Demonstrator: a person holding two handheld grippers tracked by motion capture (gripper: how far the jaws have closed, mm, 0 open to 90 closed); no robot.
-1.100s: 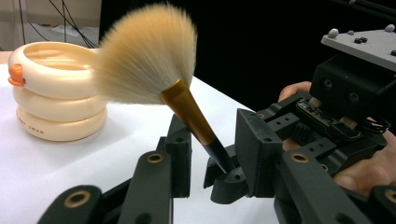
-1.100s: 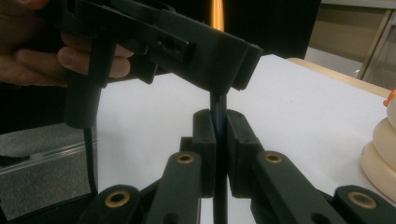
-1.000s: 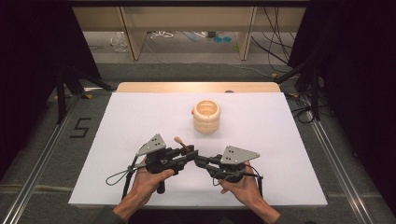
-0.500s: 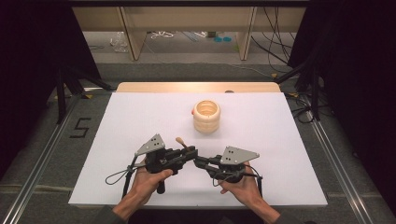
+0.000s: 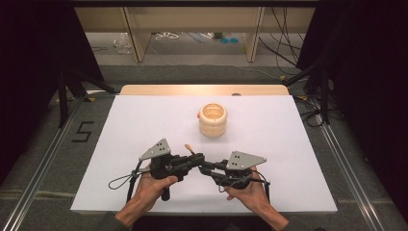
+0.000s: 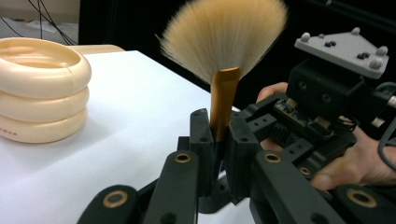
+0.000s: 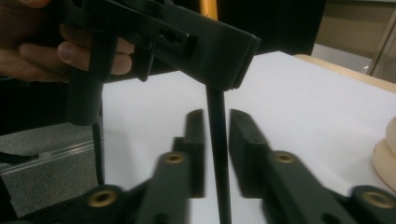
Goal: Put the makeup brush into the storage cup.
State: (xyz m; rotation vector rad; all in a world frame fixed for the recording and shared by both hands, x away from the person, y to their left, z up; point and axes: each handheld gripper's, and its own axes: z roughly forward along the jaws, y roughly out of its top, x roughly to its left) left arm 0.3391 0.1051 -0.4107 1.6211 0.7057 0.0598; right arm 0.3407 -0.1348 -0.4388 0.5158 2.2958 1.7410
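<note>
Brush [image 6: 223,70]: fan of tan bristles at top centre of the left gripper view, gold collar below it, black handle running down. In the high view it is a small tan tip [image 5: 189,147] just left of centre in the lower half of the frame, between the two grippers.

Left gripper [image 6: 217,135]: jaws closed on the brush at the join of collar and handle, pads pressing from both sides. They have just finished closing. In the high view it sits lower left of centre [image 5: 192,159], held by the left hand [image 5: 151,185].

Right gripper [image 7: 217,135]: the black handle [image 7: 215,140] passes between its two jaws at frame centre. A narrow gap shows on each side of the handle, so the pads appear to be off it, though the near parts are blurred. These jaws have just been opening. In the high view it sits lower right of centre [image 5: 207,167], held by the right hand [image 5: 250,192]; its tips almost meet those of the left gripper.

Holder [image 5: 212,120]: cream, made of stacked rings, open top, standing upright just above frame centre in the high view, apart from both grippers. At the left edge [image 6: 39,88] of the left gripper view.

White table [image 5: 298,144] under everything.
</note>
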